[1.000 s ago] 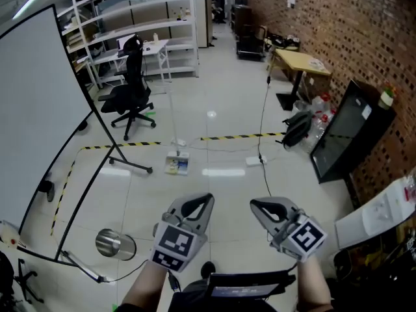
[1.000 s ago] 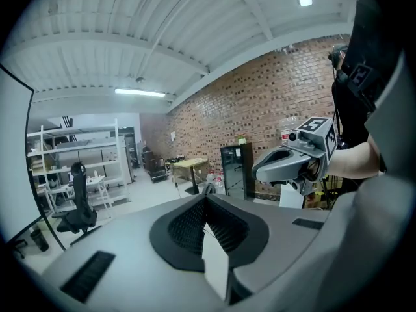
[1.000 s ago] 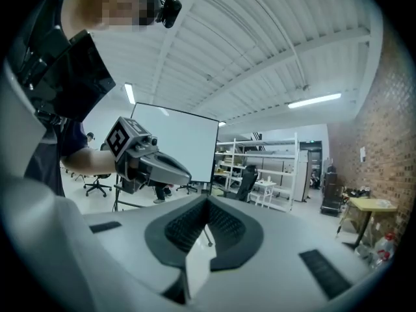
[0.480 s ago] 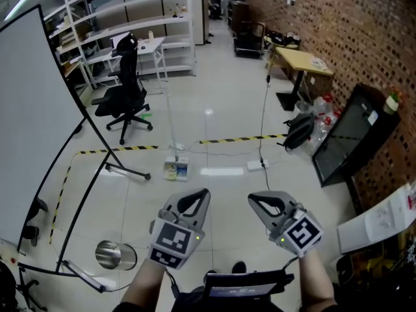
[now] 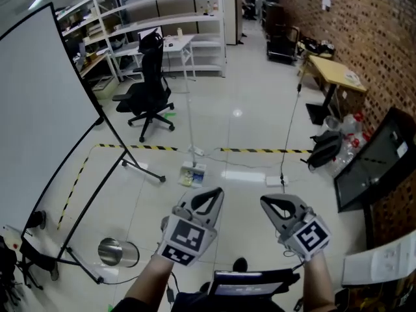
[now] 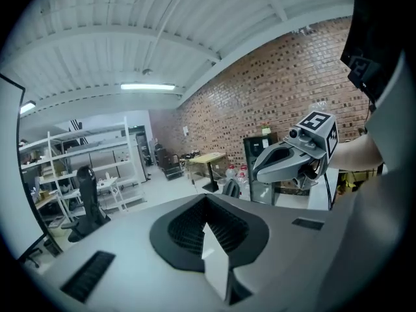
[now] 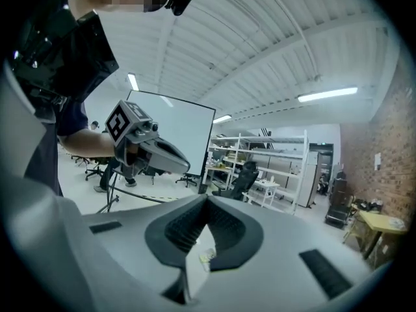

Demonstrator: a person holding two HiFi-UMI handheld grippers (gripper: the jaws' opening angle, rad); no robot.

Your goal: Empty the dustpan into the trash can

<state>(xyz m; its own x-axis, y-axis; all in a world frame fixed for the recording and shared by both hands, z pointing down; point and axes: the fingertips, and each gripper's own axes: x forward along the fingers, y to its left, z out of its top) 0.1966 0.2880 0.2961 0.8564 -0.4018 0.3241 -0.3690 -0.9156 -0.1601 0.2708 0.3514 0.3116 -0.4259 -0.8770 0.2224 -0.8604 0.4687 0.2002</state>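
The dustpan (image 5: pixel 193 174) stands on the pale floor just ahead of me, its thin upright handle (image 5: pixel 190 109) rising from it. A shiny metal trash can (image 5: pixel 117 252) sits on the floor at the lower left, by the whiteboard's foot. My left gripper (image 5: pixel 216 192) (image 6: pixel 207 199) is held in the air short of the dustpan, jaws shut and empty. Beside it my right gripper (image 5: pixel 265 201) (image 7: pixel 208 199) is also shut with nothing in it. Each gripper view shows the other gripper: the right one (image 6: pixel 286 161) and the left one (image 7: pixel 153 151).
A large whiteboard (image 5: pixel 39 116) on a wheeled stand fills the left. A black office chair (image 5: pixel 148 96), shelves (image 5: pixel 162 25), yellow-black floor tape (image 5: pixel 260 151), a cable with power strip (image 5: pixel 274 181), a table (image 5: pixel 338 77), a black bag (image 5: pixel 324 149) and a dark panel (image 5: pixel 374 158) lie beyond.
Both grippers and my view have travelled forward across the room together. The dustpan, chair and tape line have shifted right and lower in the picture. Both jaws stay shut.
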